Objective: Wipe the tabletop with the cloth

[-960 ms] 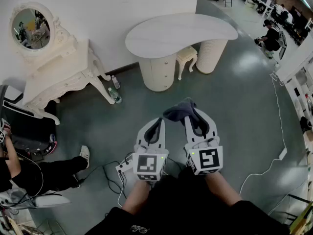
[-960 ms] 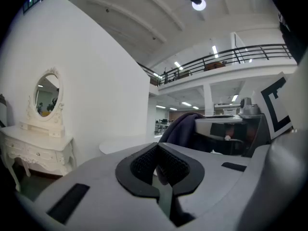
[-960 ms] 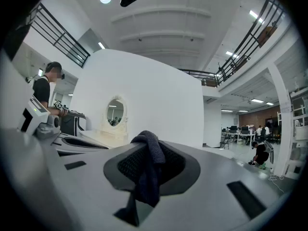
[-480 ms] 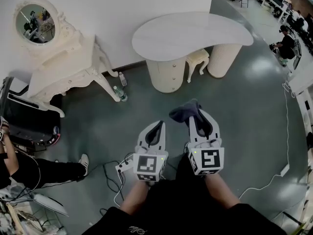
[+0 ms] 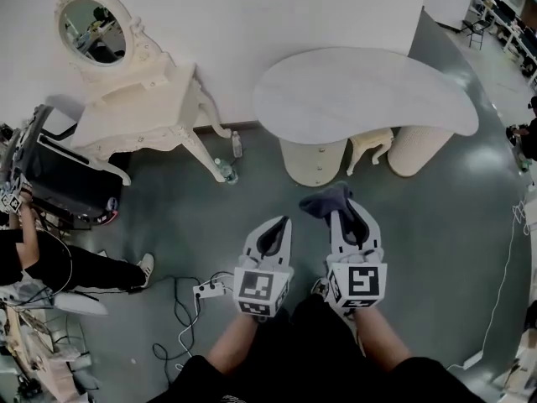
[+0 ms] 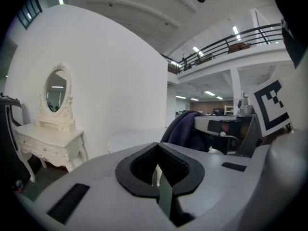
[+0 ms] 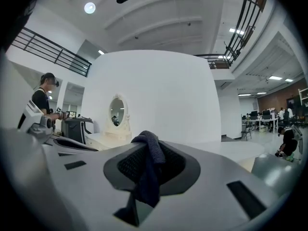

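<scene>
**Head view with both gripper views.** The right claw point(image 5: 339, 206) is clamped on a dark blue cloth point(image 5: 325, 198) at lower centre of the frame, with the bunched end of the cloth standing above the jaw tips. The left claw point(image 5: 278, 227) is drawn almost together, with nothing between its jaws. Both hang over the grey floor point(image 5: 436, 250), well apart from the white kidney-shaped surface point(image 5: 361, 91) at upper right. Compared with a second earlier, that surface lies lower in the frame and looks larger, and the mirrored dressing table point(image 5: 143, 116) at upper left has shifted rightward. By this reading, the person is approaching the surface. Wiping has not begun, since the cloth has yet to be laid on the top.
</scene>
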`<state>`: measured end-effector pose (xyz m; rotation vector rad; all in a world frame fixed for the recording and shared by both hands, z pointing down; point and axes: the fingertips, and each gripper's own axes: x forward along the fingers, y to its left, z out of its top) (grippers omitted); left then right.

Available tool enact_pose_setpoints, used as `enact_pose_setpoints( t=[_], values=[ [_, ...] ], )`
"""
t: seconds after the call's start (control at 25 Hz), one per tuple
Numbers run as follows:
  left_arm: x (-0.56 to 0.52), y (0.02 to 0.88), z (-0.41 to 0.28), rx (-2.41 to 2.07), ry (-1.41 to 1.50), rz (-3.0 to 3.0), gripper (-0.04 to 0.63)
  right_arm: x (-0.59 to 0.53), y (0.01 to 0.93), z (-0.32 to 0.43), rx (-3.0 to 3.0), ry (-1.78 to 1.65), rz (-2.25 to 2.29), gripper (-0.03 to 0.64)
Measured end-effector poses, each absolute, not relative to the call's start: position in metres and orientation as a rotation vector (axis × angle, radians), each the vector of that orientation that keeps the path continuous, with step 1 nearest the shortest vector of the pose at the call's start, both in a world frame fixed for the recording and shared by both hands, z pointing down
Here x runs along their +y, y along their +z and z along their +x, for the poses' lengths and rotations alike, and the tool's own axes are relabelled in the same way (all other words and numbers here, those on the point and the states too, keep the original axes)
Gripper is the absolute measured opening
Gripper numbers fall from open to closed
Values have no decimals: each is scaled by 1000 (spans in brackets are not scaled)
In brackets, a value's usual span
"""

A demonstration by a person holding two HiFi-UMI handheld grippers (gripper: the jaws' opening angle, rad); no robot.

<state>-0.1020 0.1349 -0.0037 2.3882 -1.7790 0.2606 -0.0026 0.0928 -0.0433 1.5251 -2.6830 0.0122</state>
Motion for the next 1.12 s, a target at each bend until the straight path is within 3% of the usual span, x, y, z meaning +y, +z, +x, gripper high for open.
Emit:
enact_pose_setpoints(
  t=[0.2,0.48,1.12],
  values=[
    [119,-5,-112,-1829,309,2314,3,56,-41,-12,-2717,49,1466,57],
    [97,-4,-179,-1930,317,2248,3,23,-39,-72,-2749,34,1438,57],
    [-14,21,-288,-1751,262,2381,3,-90,-38,-183,-2611,-95,1492,57]
  ],
)
